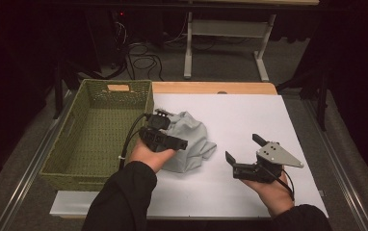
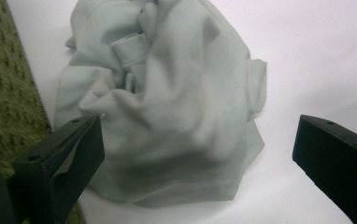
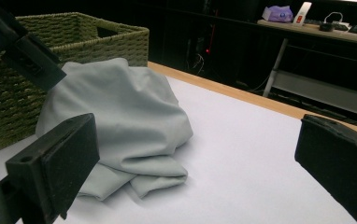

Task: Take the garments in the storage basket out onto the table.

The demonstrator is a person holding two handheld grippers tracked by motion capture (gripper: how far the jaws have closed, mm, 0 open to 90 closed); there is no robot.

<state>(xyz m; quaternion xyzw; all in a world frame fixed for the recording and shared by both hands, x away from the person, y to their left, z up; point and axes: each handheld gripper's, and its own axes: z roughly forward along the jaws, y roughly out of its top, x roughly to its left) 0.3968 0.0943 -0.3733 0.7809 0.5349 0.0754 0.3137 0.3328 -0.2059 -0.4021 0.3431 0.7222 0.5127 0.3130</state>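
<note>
Black jaws on our left gripper (image 1: 165, 131) are sitting wide open, hovering right over the crumpled grey cloth (image 1: 191, 142) near the middle of the high view, not pinching anything. In the left gripper view the cloth (image 2: 167, 107) is bunched up between and beyond the two jaws, with the near jaw just about at its edge; we can't tell if it's actually touching. Our right gripper (image 1: 243, 153) is hanging well apart at lower right of the high view, also spread wide and holding nothing, and it's looking across the white sheet (image 3: 242, 154) at the cloth (image 3: 120, 116).

Looks like we're lining up for the grab, and nothing is lifted yet. Our guess is the cloth is headed for the green woven basket (image 1: 71, 144) filling the left side of the high view, just beside the pile. Next move, as we're reading it: drop the left jaws into a thick fold and close on it, since loose fabric tends to slip out if we only catch a thin edge.
</note>
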